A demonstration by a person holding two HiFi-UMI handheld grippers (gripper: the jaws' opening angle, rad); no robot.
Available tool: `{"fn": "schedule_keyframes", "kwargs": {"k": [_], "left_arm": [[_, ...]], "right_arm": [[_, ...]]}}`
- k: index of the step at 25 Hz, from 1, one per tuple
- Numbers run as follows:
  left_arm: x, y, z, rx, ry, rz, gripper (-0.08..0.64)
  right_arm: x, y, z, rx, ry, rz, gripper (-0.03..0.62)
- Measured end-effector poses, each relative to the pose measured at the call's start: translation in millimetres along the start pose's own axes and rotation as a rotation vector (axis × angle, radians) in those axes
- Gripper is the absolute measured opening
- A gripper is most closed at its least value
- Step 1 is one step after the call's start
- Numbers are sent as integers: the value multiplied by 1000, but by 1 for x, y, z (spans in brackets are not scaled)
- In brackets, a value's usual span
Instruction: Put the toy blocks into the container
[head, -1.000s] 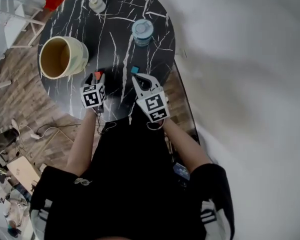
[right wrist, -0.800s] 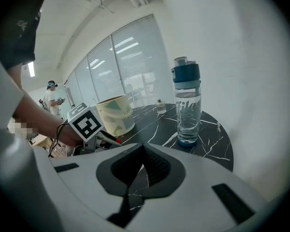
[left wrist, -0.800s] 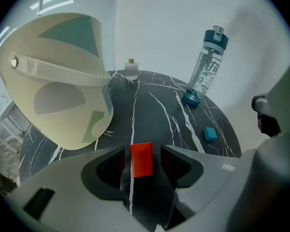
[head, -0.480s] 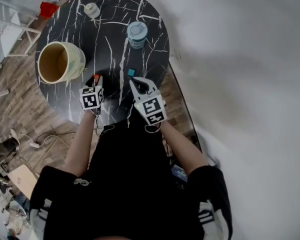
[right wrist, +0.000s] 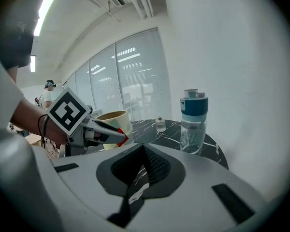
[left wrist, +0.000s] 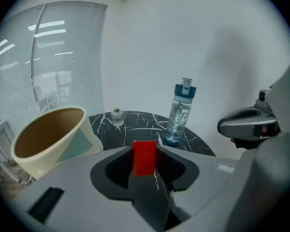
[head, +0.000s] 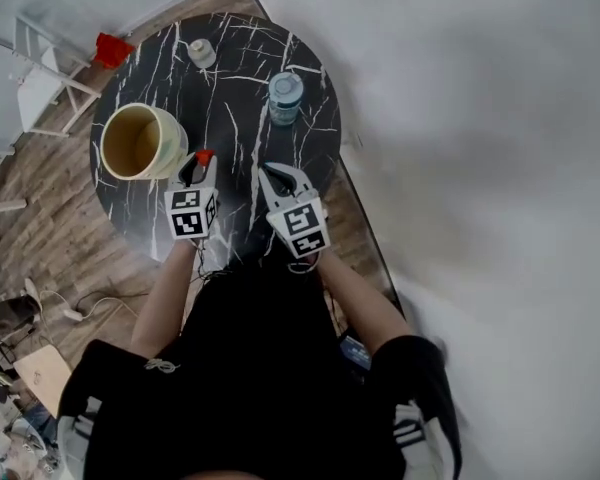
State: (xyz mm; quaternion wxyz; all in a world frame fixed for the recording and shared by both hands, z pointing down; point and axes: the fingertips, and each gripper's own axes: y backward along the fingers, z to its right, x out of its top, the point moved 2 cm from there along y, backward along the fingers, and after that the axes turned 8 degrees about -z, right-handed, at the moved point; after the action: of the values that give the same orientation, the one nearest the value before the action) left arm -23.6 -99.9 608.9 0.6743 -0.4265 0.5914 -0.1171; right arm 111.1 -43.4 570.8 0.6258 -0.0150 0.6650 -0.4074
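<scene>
A red toy block [left wrist: 144, 157] sits pinched between the jaws of my left gripper [head: 197, 163], lifted off the black marble table [head: 230, 118]. The cream container [head: 140, 141] stands just to the left of that gripper, its mouth open; it fills the left of the left gripper view as the container [left wrist: 53, 139]. My right gripper [head: 272, 175] hovers shut and empty over the table's near edge. In the right gripper view the left gripper's tips hold the red block [right wrist: 122, 138] in front of the container [right wrist: 113, 120]. No blue block shows now.
A water bottle [head: 285, 96] with a blue cap stands at the table's right side, and a small jar [head: 202, 54] at its far edge. A red object [head: 110, 50] and a white chair lie beyond the table on the wooden floor.
My left gripper has closed on the red block and lifted it from the table toward the container. The blue block by the right gripper no longer shows. The right gripper barely moved.
</scene>
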Motion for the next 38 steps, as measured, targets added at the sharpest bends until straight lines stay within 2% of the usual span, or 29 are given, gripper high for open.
{"fn": "schedule_keyframes", "kwargs": {"k": [3,7,14,21,26,31,38], "left_arm": [[17,15,-1,16,-34,60,137],[28,34,-8,34,-30,119,137],[18,69,-46,101,109,169,137],[6,117,-95,208,181,212,137],[13,142,-127,258,186,238,137],[27,145,-146,252,180,243,137],[44,132,-149,221,154,239,137]], "right_arm": [[20,-4,-5,-1,18,34,-3],[42,-12,-15,22,44,65,-3],[64,-38,-57,132,158,78,-3],[82,-68,-111,263,201,83,-3],[103,-78,-140,308,240,113,-3],[115,-79,-149,313,259,128,-3],[134,-76,-134,255,236,156,-3]]}}
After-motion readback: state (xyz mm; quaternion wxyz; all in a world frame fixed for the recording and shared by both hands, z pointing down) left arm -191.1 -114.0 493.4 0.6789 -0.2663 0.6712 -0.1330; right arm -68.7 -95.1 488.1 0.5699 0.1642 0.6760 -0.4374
